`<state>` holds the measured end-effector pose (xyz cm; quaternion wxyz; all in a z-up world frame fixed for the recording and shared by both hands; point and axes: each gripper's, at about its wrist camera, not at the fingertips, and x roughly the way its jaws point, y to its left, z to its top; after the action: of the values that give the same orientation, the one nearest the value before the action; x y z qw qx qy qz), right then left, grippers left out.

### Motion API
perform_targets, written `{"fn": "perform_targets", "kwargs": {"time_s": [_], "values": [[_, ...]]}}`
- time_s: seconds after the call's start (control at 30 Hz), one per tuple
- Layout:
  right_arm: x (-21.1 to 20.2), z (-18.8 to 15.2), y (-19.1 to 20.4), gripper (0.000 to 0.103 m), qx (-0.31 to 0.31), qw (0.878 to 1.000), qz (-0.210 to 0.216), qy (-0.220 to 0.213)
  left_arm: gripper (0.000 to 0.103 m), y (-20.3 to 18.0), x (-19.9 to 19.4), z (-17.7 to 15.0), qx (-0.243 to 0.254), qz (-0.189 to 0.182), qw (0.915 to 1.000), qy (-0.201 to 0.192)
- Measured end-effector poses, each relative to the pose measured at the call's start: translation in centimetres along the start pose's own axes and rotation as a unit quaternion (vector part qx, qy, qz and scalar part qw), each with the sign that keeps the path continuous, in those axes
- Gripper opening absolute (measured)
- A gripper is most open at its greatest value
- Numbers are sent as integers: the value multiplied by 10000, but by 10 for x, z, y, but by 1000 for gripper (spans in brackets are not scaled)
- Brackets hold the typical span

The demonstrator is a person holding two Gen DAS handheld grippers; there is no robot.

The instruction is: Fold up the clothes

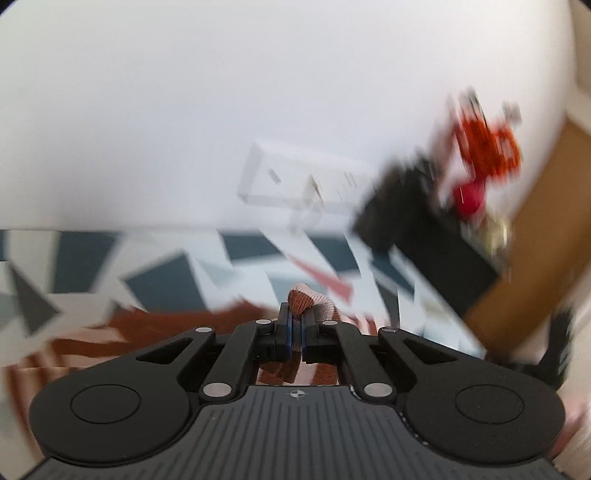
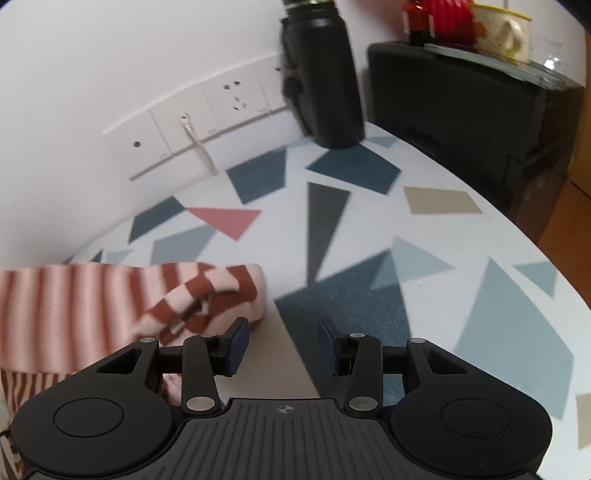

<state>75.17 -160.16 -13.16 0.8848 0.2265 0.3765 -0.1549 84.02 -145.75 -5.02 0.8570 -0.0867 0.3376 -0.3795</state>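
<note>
The table (image 2: 461, 236), covered in a white cloth printed with blue, grey, pink and tan triangles and quadrilaterals, filled most of the right wrist view and ran back to a white wall (image 2: 92, 66). A row of white wall sockets (image 2: 199, 122) sat on that wall just above the table's far edge. Off the table's far right edge stood a black case (image 2: 472, 107) with a cream mug (image 2: 502, 33) and some red items on its top. A black bottle (image 2: 325, 81) stood upright on the table's far edge, near the sockets and close to the case.

The striped garment (image 2: 110, 299), pink with rust-brown bands, lay on the near left part of the table. Its long axis ran across the right wrist view, left to right, with a bunched, rolled end pointing right toward the table's middle. The stripes ran across that axis on the flat part and twisted at the bunched end.

The right gripper (image 2: 282, 345) hovered over bare tablecloth with its jaws parted and nothing between them; its left finger (image 2: 236, 343) stood just beside the garment's bunched end, and whether it touched the cloth could not be told.

The left gripper (image 1: 295, 332) was clenched on a fold of the garment, a ribbed rust and pink tuft poking out past the fingertips, away from the camera. More striped cloth trailed below and to the left in that blurred view.
</note>
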Motion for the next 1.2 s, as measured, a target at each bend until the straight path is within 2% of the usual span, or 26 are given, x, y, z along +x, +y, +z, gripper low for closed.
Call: {"fn": "perform_targets", "kwargs": {"time_s": [0.07,0.17,0.37,0.5,0.53,0.57,0.6,0.63,0.67,0.7,0.77,0.83,0.9,0.97,1.03,1.07,1.1,1.13,1.2], "values": [[4,3,8,38,-104,9999,56,5,5,12,-23,6,-246,88,9997,-25],[11,5,20,39,-268,9995,169,76,5,37,-40,-2,-887,202,9955,279],[33,-1,53,39,-810,9954,329,400,5,98,-24,-53,-1774,968,9740,1021],[46,-11,71,39,-1093,9918,270,598,6,119,-14,-74,-1643,1218,9694,1360],[48,-14,74,39,-1113,9917,231,605,10,122,-13,-76,-1558,1218,9701,1410],[48,-15,76,39,-1127,9916,212,594,14,121,-13,-76,-1370,1274,9726,1382],[47,-16,77,39,-1136,9917,198,576,30,118,-16,-74,-1081,1343,9761,1322],[46,-17,78,39,-1145,9917,184,558,58,114,-19,-72,-774,1411,9789,1257],[45,-17,78,39,-1150,9917,183,545,70,110,-23,-69,-466,1478,9807,1191],[44,-17,78,39,-1155,9917,185,534,75,107,-26,-67,-158,1543,9815,1124],[41,-17,78,39,-1158,9918,181,519,75,95,-35,-64,584,1589,9799,1059],[40,-17,78,39,-1144,9920,164,514,75,81,-41,-67,1457,1585,9702,1113],[39,-18,78,39,-1115,9923,147,516,72,66,-44,-76,2376,1566,9500,1284],[38,-20,79,39,-1095,9925,124,523,63,52,-44,-89,3232,1519,9224,1472],[36,-21,80,39,-1070,9927,102,542,56,44,-41,-101,3724,1345,9048,1570],[35,-22,80,39,-1057,9928,92,552,52,41,-40,-106,3895,1234,8987,1592],[34,-23,81,39,-1049,9929,81,560,41,38,-39,-108,4010,1149,8950,1581],[33,-24,82,39,-1048,9929,65,568,35,35,-38,-111,4115,1070,8915,1564],[31,-26,83,39,-1053,9928,14,564,35,30,-34,-114,4273,907,8860,1553]]}}
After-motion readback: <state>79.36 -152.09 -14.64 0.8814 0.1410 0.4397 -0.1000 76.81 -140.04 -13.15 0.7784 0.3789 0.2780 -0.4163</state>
